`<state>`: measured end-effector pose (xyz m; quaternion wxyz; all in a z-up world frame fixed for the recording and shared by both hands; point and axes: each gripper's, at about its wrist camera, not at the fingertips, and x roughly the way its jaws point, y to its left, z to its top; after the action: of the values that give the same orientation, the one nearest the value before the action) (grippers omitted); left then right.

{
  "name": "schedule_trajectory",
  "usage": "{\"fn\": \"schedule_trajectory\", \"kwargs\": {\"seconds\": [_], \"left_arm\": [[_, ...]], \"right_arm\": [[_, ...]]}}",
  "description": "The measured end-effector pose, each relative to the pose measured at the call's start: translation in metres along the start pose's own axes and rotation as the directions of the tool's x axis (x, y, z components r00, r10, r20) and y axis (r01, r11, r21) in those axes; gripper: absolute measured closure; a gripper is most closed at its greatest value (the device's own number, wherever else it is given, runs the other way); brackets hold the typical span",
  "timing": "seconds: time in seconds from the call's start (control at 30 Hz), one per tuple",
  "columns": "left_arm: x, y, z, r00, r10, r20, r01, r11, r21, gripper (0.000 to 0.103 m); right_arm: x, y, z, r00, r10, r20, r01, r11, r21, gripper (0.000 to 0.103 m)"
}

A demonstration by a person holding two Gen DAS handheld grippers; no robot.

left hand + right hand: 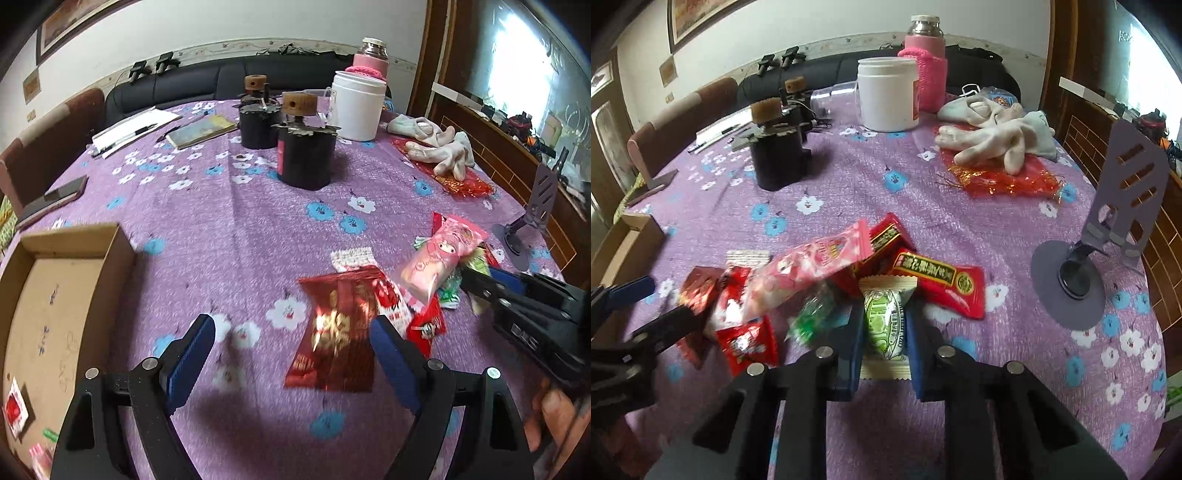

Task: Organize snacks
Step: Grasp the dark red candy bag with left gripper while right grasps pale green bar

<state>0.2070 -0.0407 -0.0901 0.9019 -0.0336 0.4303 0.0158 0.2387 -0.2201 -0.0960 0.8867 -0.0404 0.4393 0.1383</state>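
Right hand-held gripper [884, 332]: closed on the green-and-white sweet [884, 325], its blue pads pressing the wrapper's two sides at the near edge of the pile.
Left hand-held gripper [291, 354]: jaws wide apart, nothing between the pads; it hangs over the purple flowered cloth with the shiny red packet [336, 332] just beside its right finger.
Snack pile [827, 273]: loose on the bench [960, 229], wrappers overlapping; a long pink packet [809, 269] lies across the top, and a red packet with gold writing [938, 284] lies to the right, touching the gripped sweet.
Cardboard box [74, 273]: at the left edge of the bench, well apart from the pile; a few small wrapped pieces lie in its near corner.
Far side of bench: white tub [888, 94], white gloves [993, 140], two black stands.
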Motion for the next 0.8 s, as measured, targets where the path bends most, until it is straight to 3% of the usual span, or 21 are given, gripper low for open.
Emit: {"fn": "schedule_trajectory", "kwargs": {"seconds": [0.13, 0.2, 0.27, 0.47, 0.8], "left_arm": [[0.01, -0.008, 0.002, 1.0, 0.003, -0.015, -0.002, 1.0, 0.03, 0.015], [0.014, -0.011, 0.0, 1.0, -0.001, -0.027, 0.002, 0.999, 0.036, 0.032], [0.014, -0.011, 0.0, 1.0, 0.006, -0.024, -0.005, 0.999, 0.041, 0.058], [0.008, 0.001, -0.001, 0.999, -0.037, -0.026, 0.037, 0.999, 0.006, 0.067], [-0.048, 0.017, -0.018, 0.996, -0.057, 0.064, 0.058, 0.998, -0.015, 0.067]], "right_arm": [[-0.024, -0.001, -0.006, 0.999, 0.023, 0.044, -0.024, 1.0, 0.02, 0.084], [-0.038, -0.001, -0.009, 0.997, 0.04, 0.071, -0.042, 0.999, 0.033, 0.084], [-0.048, -0.002, -0.011, 0.995, 0.054, 0.085, -0.058, 0.997, 0.043, 0.084], [-0.07, -0.004, -0.019, 0.991, 0.068, 0.115, -0.077, 0.994, 0.071, 0.083], [-0.095, 0.019, -0.032, 0.989, 0.08, 0.125, -0.084, 0.996, 0.03, 0.083]]}}
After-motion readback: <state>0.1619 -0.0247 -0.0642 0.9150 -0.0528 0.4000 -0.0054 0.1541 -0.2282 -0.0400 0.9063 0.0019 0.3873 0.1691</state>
